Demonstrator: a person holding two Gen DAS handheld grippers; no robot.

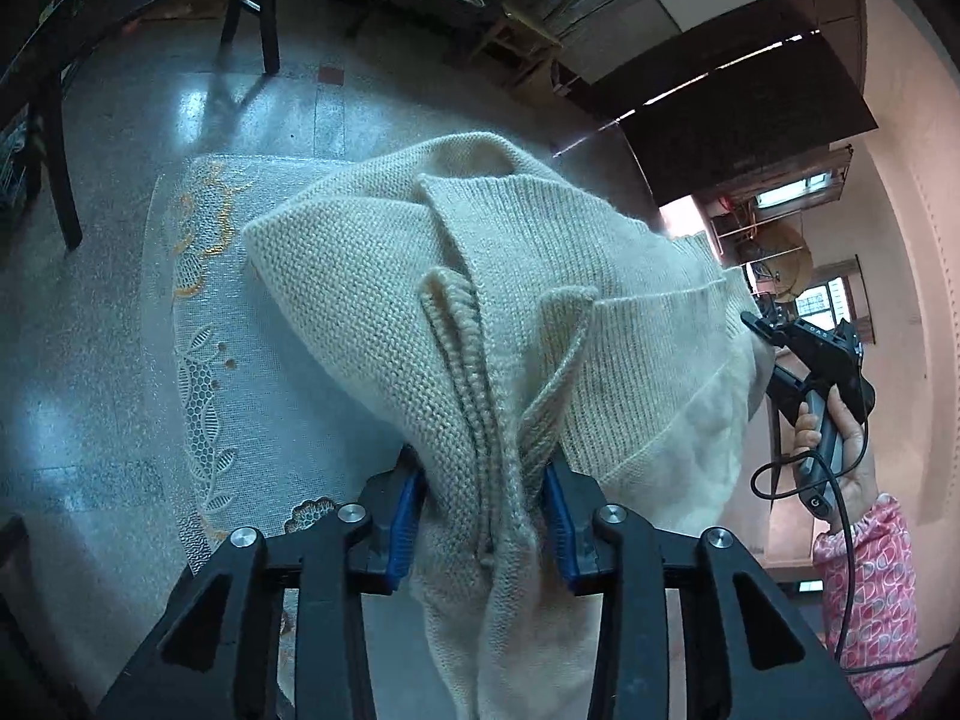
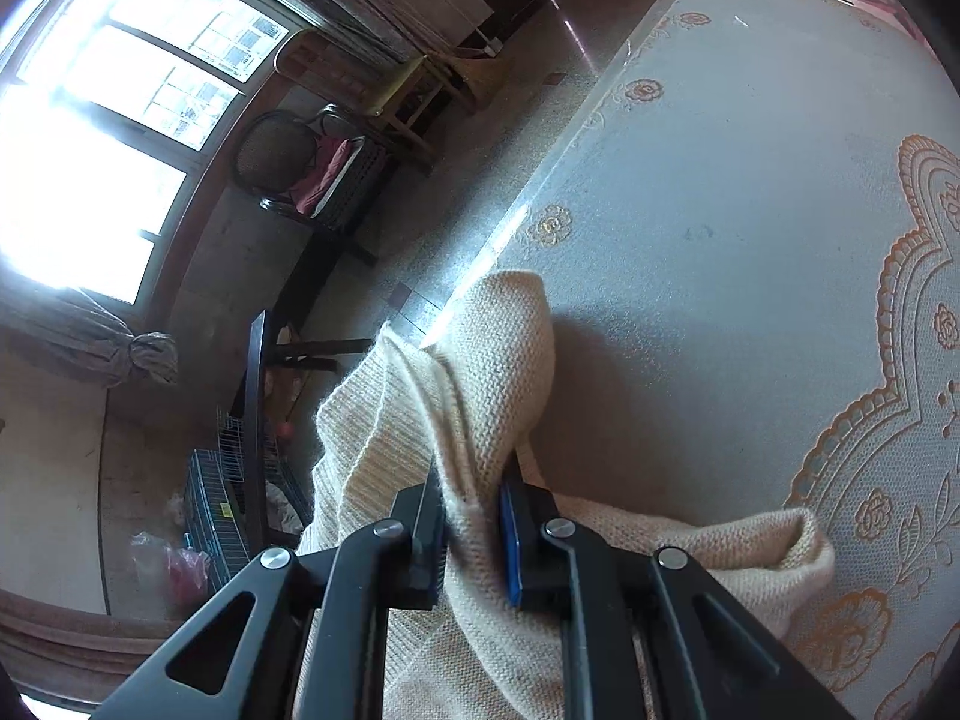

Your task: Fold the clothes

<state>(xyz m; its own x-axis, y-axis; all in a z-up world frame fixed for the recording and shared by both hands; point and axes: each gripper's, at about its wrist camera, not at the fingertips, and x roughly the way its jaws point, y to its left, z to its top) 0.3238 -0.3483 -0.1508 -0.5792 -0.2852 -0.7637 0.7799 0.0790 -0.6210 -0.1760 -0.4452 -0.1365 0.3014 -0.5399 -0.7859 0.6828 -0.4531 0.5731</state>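
Observation:
A cream knit sweater (image 1: 390, 300) hangs bunched above the table (image 1: 198, 300), which wears a lace cloth with orange flowers. My left gripper (image 1: 483, 516) is shut on a thick gather of its ribbed edge, the blue pads (image 1: 405, 516) pressing on both sides. At the right of the left wrist view, a hand (image 1: 810, 426) holds my right gripper (image 1: 757, 329) at the sweater's far edge. In the right wrist view the right gripper (image 2: 474, 531) is shut on a fold of the sweater (image 2: 504, 360), which drapes over the table's edge (image 2: 540, 198).
A pink patterned sleeve (image 1: 870, 588) and a black cable (image 1: 780, 480) sit at the right. Dark chair legs (image 1: 252, 18) stand on the tiled floor beyond the table. A wicker chair (image 2: 300, 162), a wire cage (image 2: 228, 480) and a bright window (image 2: 120, 90) lie to the left.

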